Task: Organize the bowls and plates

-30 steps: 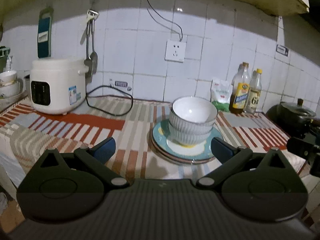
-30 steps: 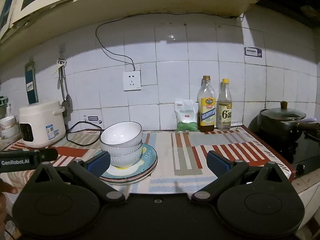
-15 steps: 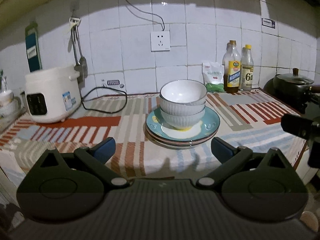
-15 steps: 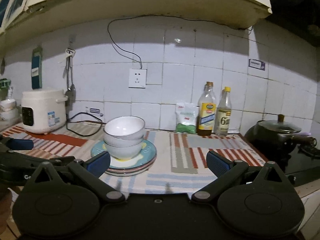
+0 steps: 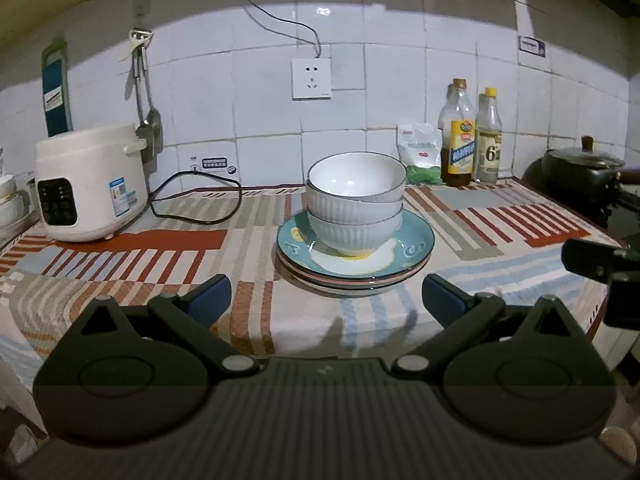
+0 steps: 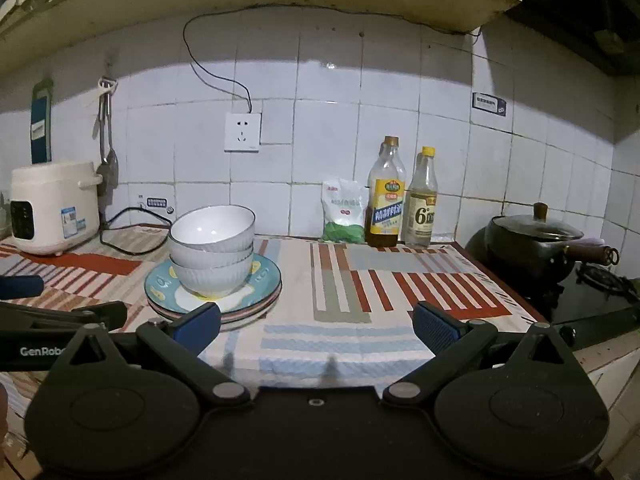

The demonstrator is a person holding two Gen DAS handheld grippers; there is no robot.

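— Bowls point(image 5: 355, 200), where? And both sets of jaws?
— Two nested on the plates point(image 5: 356, 258), just right of the rice cooker point(image 5: 88, 184). Left gripper point(image 5: 326, 300) and right gripper point(image 6: 316, 326) both gape wide, grasping nothing, short of the stack.
— Writing?
— "GenRobo" on the left gripper's body; "6" on the bottle point(image 6: 421, 200) right of the stack

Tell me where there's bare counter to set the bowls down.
The widest free patch is the striped cloth between the plates and the pot, in front of the bottles. A smaller strip lies between the rice cooker and the plates, partly crossed by its cord. The back right, by the bottles and bag, is crowded.
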